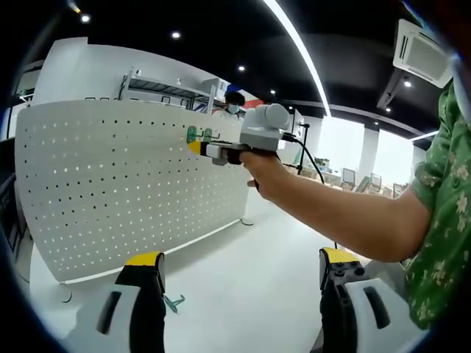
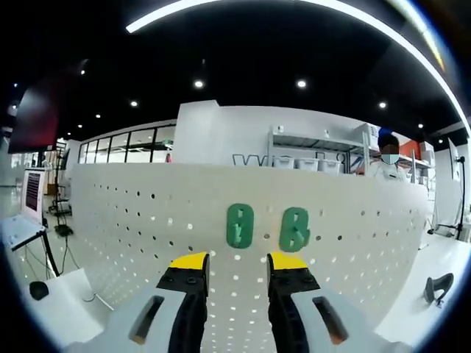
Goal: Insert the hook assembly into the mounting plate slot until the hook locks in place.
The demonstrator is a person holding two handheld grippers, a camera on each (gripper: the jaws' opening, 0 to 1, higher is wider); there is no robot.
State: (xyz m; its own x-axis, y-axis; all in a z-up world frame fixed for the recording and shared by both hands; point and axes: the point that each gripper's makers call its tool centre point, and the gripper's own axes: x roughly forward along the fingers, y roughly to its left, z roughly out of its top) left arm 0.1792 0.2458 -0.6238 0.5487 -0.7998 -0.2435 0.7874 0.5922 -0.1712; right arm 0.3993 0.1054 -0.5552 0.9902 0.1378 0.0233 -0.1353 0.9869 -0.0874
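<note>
Two green plastic hooks (image 2: 267,227) sit on the perforated white pegboard (image 2: 132,220), beyond the right gripper (image 2: 237,259), narrowly parted and empty.

Looking like a big open lab or demo hall: a black ceiling (image 2: 243,44) is glowing with spotlights and a light strip (image 1: 298,51), metal shelving (image 2: 316,151) is holding bins behind a white pegboard (image 1: 125,184), windows (image 2: 125,147) are running along one side (pretty industrial vibe).

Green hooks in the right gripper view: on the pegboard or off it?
On: both green hooks sit against the white pegboard, just beyond the open right gripper.
</note>
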